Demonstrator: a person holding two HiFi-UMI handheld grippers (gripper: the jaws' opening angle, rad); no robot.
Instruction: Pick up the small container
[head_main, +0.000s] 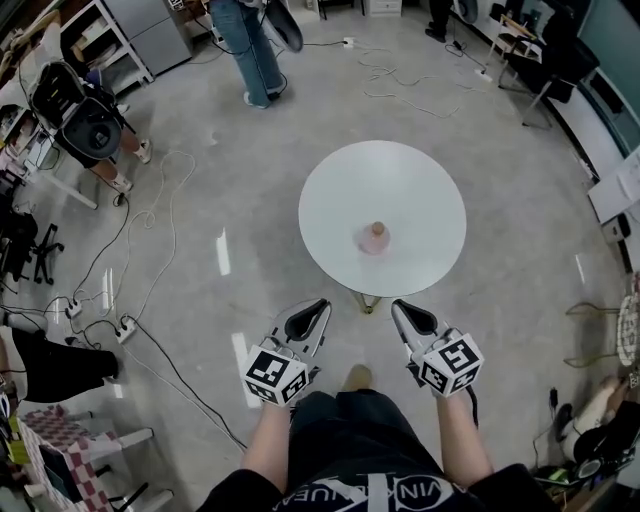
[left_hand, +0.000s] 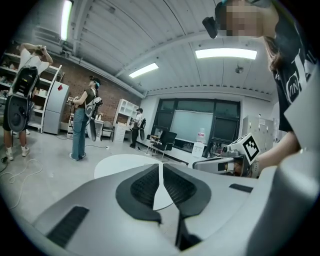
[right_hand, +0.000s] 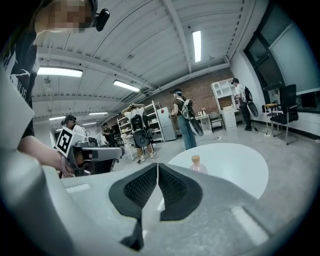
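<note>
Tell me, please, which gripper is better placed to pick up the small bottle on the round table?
Right, probably: the right gripper is nearer the bottle and sees it ahead; the left gripper does not. Both are shut.

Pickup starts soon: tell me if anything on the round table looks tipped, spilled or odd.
Nothing stands out. The small container stands upright near the middle of the round table, with no spill around it. The left gripper and right gripper are shut and empty.
</note>
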